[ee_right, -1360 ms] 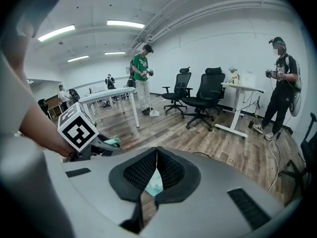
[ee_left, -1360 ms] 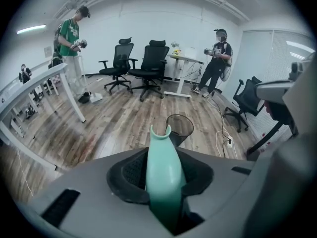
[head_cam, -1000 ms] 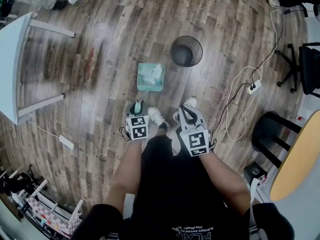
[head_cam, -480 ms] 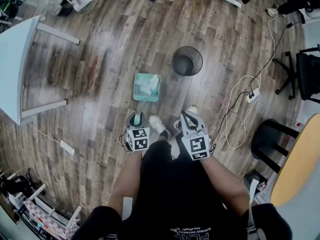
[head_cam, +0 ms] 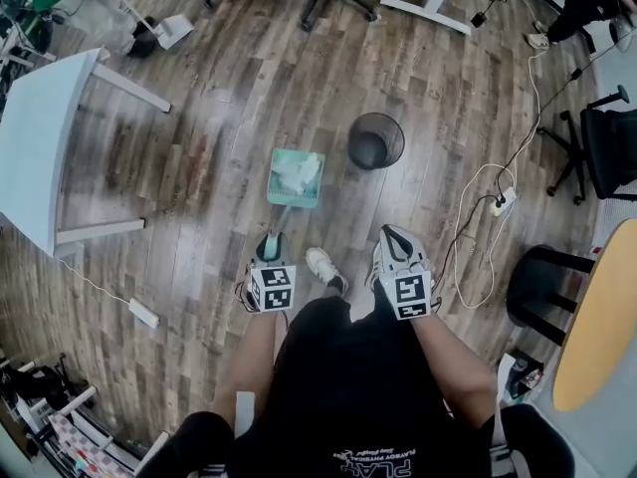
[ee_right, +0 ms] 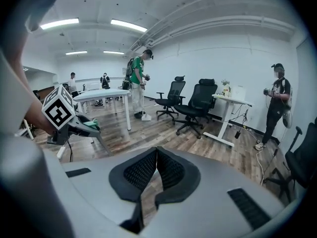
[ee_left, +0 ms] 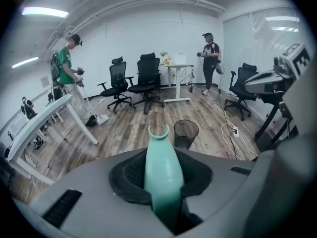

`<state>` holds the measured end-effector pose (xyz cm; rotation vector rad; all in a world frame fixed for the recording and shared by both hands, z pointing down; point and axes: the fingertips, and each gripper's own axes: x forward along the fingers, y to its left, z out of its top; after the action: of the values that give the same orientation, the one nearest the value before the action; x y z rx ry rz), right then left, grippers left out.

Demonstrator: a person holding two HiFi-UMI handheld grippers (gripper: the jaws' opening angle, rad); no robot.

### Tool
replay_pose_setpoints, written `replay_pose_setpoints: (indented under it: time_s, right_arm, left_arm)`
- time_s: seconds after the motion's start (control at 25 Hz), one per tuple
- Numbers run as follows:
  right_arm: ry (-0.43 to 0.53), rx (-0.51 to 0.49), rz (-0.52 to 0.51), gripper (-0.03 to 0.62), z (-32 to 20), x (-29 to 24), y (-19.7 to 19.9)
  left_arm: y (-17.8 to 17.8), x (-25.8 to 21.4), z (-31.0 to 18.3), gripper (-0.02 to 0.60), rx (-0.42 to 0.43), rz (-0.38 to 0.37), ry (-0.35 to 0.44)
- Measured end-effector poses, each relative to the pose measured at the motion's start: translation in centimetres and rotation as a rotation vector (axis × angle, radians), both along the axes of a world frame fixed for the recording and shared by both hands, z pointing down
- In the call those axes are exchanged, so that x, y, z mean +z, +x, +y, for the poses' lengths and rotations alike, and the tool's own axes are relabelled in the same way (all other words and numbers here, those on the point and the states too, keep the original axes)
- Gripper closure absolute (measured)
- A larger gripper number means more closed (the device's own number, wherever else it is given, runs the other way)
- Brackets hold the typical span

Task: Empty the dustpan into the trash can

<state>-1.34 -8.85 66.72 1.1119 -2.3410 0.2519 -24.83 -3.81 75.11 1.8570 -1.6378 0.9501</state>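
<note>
a: starting at the left, what is there?

b: a white table (head_cam: 38,139) stands on the wooden floor (head_cam: 199,88), well apart from the person. next comes the left gripper (head_cam: 271,241), held out in front of the person's left leg on a nearly straight forearm, pointing forward and steeply down.

a: and its jaws?

b: clamped on the teal handle (ee_left: 162,168) of the dustpan (head_cam: 297,177). the left gripper view shows the handle rising straight up between the pads, its notched tip toward the room.

a: where is the pan itself?

b: out ahead of that gripper at the far end of the handle, mouth up, with crumpled white paper (head_cam: 299,172) inside (whether its base touches the floor cannot be told from above). the trash can (head_cam: 375,140), a dark mesh bin, stands just to the right of it and a little farther off, not touching it.

a: anything between the arms?

b: one shoe (head_cam: 324,266) shows on the floor between the two grippers.

a: and the right side?

b: the right gripper (head_cam: 390,237) sits in front of the right leg, angled less steeply down. its own view shows its pads (ee_right: 148,168) meeting at the tips with nothing between them. further right a white cable (head_cam: 476,202) loops across the floor, and office chairs (head_cam: 597,147) stand at the edge.
</note>
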Motion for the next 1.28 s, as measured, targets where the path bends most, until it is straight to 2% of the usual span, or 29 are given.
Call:
replay_pose_setpoints:
  time_s: [0.12, 0.36, 0.64, 1.16, 1.28]
  right_arm:
    - [0.009, 0.014, -0.012, 0.571, 0.4, -1.3, 0.9]
    - [0.054, -0.029, -0.042, 0.571, 0.9, -4.1, 2.2]
    - [0.096, -0.016, -0.065, 0.571, 2.0, -5.3, 6.3]
    - [0.163, 0.014, -0.092, 0.571, 2.5, -7.9, 11.5]
    - [0.171, 0.019, -0.096, 0.571, 3.0, -8.2, 12.3]
  left_arm:
    - [0.3, -2.1, -0.1, 0.476, 0.007, -0.011, 0.029]
    - [2.1, -6.5, -0.7, 0.476, 0.023, -0.060, 0.102]
    - [5.1, -10.2, -1.3, 0.476, 0.046, -0.136, 0.187]
    - [12.3, -14.2, -1.7, 0.476, 0.279, -0.355, 0.293]
    - [13.9, -14.4, -1.6, 0.474, 0.360, -0.426, 0.311]
